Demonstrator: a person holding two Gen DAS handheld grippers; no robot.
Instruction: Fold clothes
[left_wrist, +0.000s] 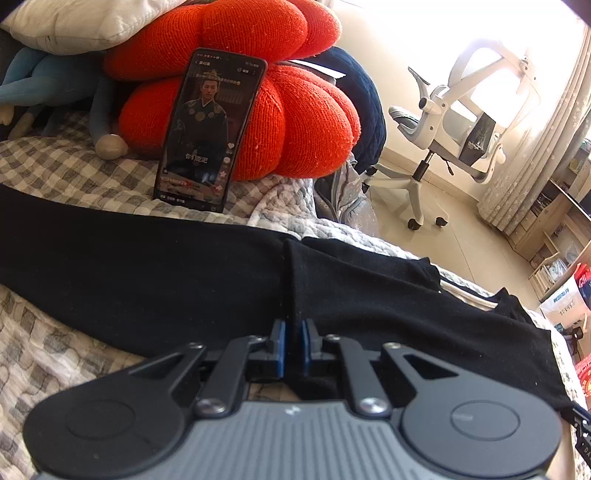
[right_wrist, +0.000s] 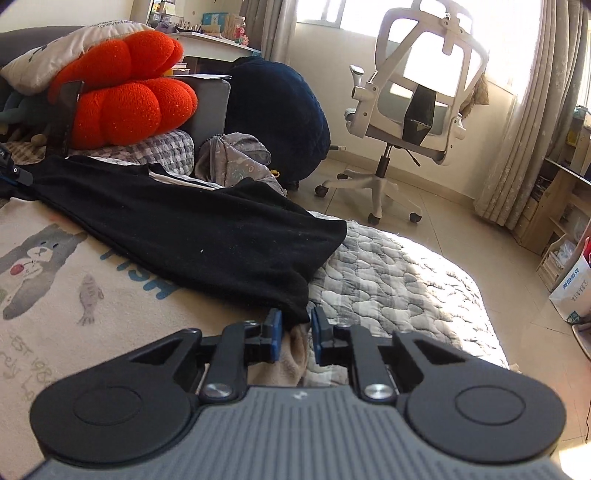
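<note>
Sunlit floor fills the right of both views, tiled and mostly bare between the bed (right_wrist: 388, 273) and a white office chair (right_wrist: 413, 96) that stands by the curtain (right_wrist: 532, 110); shelves (left_wrist: 554, 236) and a bag (right_wrist: 572, 291) crowd the far right edge. In the right wrist view the bed's quilted corner rounds off at centre right, sunlit, with bare floor beyond it. A black garment (right_wrist: 184, 229) lies stretched across the bed from upper left toward the lower centre, partly over a cream blanket (right_wrist: 66, 280) printed with a bear and fish; its lower corner ends between the blue pads of the right gripper (right_wrist: 296, 325), whose jaws stand narrowly apart with the cloth tip between them; I cannot tell whether the pads press it. In the left wrist view the garment (left_wrist: 184, 280) spans the frame as a wide dark band with a fold ridge running down the centre, and the left gripper (left_wrist: 293, 328) is clenched on that ridge, pads nearly together. Behind it a phone (left_wrist: 207, 133) leans upright against an orange cushion (left_wrist: 295, 122), close to the garment's far edge, with a white pillow (left_wrist: 81, 22) and a blue plush toy (left_wrist: 55, 88) at upper left. A navy beanbag (right_wrist: 280, 110) sits on the floor beyond the bed's far side.
</note>
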